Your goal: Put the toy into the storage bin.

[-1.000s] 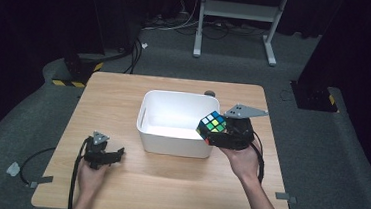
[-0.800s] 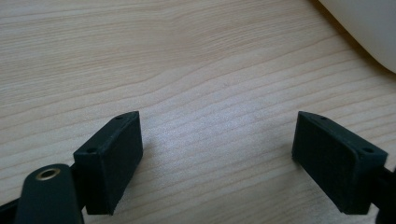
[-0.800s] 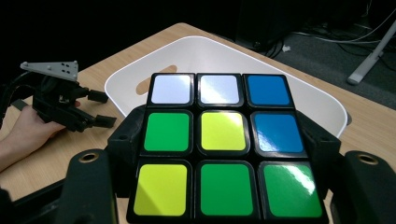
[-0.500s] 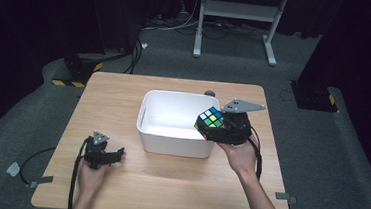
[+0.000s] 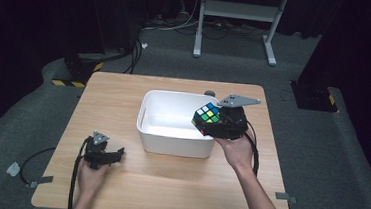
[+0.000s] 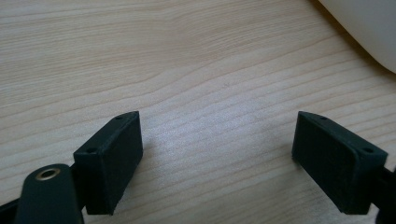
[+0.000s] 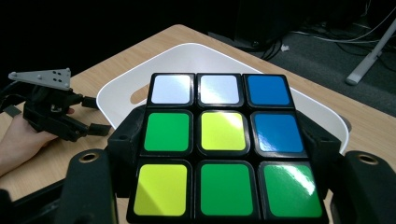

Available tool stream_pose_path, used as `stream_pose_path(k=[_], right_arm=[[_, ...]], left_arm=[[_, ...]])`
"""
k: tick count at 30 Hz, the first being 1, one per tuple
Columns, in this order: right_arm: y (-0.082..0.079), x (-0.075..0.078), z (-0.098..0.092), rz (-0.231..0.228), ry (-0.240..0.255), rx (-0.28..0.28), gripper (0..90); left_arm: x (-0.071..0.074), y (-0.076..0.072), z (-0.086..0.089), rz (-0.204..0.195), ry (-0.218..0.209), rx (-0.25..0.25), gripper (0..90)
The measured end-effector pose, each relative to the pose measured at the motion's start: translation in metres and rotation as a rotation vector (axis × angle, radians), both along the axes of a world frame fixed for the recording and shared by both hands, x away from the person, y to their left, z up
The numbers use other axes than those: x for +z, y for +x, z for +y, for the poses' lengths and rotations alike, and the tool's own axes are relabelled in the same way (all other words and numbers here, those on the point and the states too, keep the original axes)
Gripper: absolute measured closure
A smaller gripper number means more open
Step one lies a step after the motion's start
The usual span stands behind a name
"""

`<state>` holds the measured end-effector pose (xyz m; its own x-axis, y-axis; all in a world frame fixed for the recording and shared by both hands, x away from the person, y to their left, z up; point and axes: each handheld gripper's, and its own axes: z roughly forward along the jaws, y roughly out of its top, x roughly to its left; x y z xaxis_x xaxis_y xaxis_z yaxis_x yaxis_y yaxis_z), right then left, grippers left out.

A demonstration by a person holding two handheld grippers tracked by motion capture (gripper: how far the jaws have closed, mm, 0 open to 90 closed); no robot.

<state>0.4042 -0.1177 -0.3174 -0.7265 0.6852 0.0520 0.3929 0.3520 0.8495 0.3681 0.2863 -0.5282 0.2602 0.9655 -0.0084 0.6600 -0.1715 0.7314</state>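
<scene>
The right gripper (image 5: 207,121) pinches the cube (image 5: 207,114) above the right rim of the white bin (image 5: 170,144) — the left gripper (image 5: 117,154) rests spread on the table (image 5: 167,183).

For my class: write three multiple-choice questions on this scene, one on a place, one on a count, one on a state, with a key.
1. Where is the puzzle cube?
A. over the right rim of the white bin
B. lying on the table
C. on the floor

2. How many green stickers show on the cube's face in the right gripper view?
A. two
B. four
C. six

3. How do the left gripper jaws stand?
A. clamped on the cube
B. apart with nothing between
C. closed on a cable

Key: A, the right gripper holds it there; B, counted on that face; B, bare wood between the jaws.
</scene>
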Motion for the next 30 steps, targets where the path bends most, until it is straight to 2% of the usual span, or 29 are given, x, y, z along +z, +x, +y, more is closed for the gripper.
stream_pose_path(k=[18, 30], right_arm=[[0.022, 0.007, 0.036, -0.004, -0.03, 0.024, 33.8], [0.038, 0.013, 0.055, 0.004, -0.047, 0.015, 33.7]], left_arm=[[0.0, 0.0, 0.0, 0.0, -0.001, 0.0, 16.3], [0.0, 0.0, 0.0, -0.001, 0.001, -0.002, 16.1]])
